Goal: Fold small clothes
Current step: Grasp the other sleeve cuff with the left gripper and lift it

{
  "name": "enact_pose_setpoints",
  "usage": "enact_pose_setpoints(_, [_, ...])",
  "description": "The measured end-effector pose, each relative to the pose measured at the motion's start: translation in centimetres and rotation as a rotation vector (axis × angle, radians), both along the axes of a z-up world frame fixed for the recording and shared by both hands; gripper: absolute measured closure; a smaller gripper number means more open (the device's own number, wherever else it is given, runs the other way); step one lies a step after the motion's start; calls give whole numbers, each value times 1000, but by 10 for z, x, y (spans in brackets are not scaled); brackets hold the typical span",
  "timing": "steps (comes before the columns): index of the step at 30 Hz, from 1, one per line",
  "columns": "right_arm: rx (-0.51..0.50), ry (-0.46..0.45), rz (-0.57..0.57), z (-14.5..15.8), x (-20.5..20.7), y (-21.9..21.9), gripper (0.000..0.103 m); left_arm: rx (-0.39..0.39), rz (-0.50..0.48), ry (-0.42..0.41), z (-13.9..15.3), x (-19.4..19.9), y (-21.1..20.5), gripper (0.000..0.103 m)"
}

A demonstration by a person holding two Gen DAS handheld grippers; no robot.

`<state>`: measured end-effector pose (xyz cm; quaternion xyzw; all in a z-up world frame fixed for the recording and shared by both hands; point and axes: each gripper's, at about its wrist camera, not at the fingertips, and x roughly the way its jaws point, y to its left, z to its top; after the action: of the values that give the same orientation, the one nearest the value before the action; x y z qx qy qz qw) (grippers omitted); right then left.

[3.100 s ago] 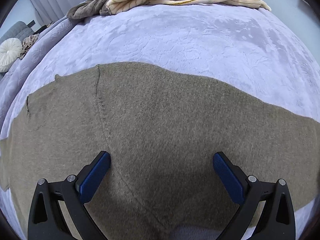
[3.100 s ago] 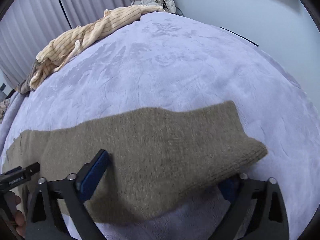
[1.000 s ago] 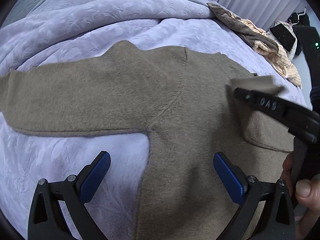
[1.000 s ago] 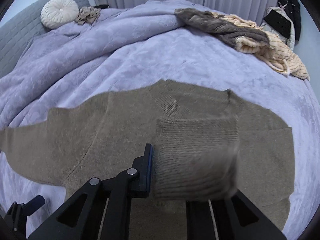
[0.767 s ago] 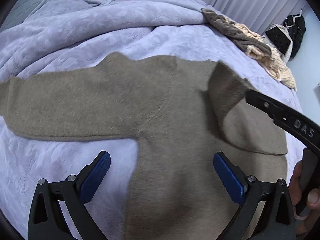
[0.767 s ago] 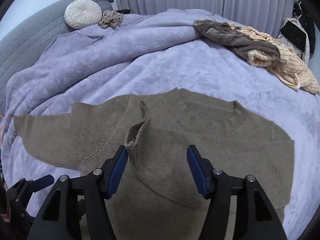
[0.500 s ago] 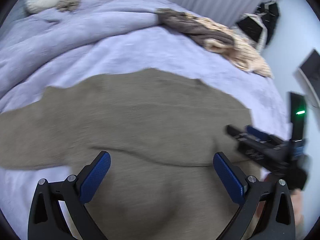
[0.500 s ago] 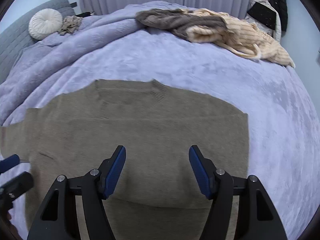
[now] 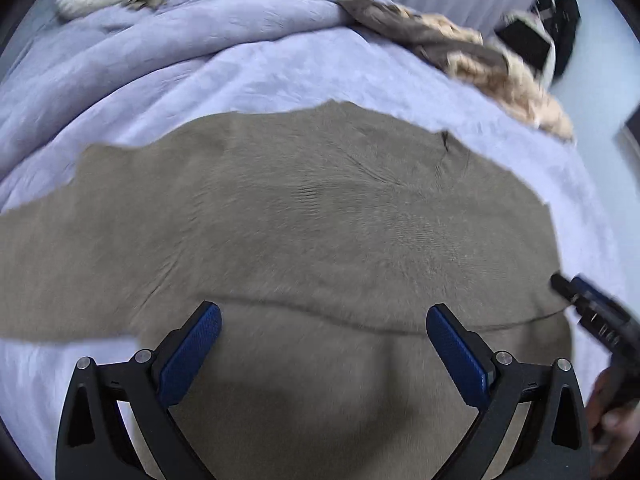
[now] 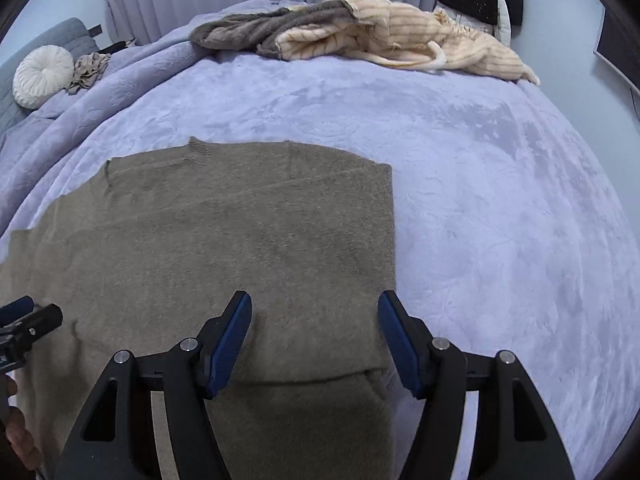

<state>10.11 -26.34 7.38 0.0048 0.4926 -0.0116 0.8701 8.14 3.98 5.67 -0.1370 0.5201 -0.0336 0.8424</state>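
A taupe knit sweater lies flat on the lavender bed cover. Its right sleeve is folded across the body, with the sleeve's lower edge running across the chest; its left sleeve stretches out to the left. My left gripper is open and empty above the sweater's lower body. My right gripper is open and empty above the sweater, near its folded right edge. The right gripper's tip shows at the right of the left wrist view; the left gripper's tip shows at the left of the right wrist view.
A pile of cream striped and grey-brown clothes lies at the far side of the bed. A round white cushion and a small beige garment sit at the far left. A bunched duvet lies along the left.
My right gripper carried the right sleeve across the sweater's body, let it go and drew back to the right. My left gripper swung from the left sleeve side to over the lower body.
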Motion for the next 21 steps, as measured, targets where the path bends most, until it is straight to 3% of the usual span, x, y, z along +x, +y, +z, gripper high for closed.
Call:
enact_pose_setpoints(3, [30, -16, 64, 7, -26, 31, 29, -84, 164, -41, 8, -37, 60, 0])
enact_pose_setpoints(7, [23, -8, 174, 3, -56, 81, 29, -110, 425, -63, 2, -84, 171, 0])
enact_pose_setpoints(9, [4, 8, 235, -4, -65, 110, 29, -141, 555, -64, -9, -105, 231, 0])
enact_pose_setpoints(13, [-48, 36, 321, -15, -83, 155, 29, -293, 761, -75, -44, -134, 336, 0])
enact_pose_setpoints(16, [-88, 48, 367, -21, -92, 178, 29, -494, 822, -156, -68, -133, 382, 0])
enact_pose_setpoints(21, [-162, 63, 400, -23, -99, 198, 29, -539, 836, -252, -72, -96, 410, 0])
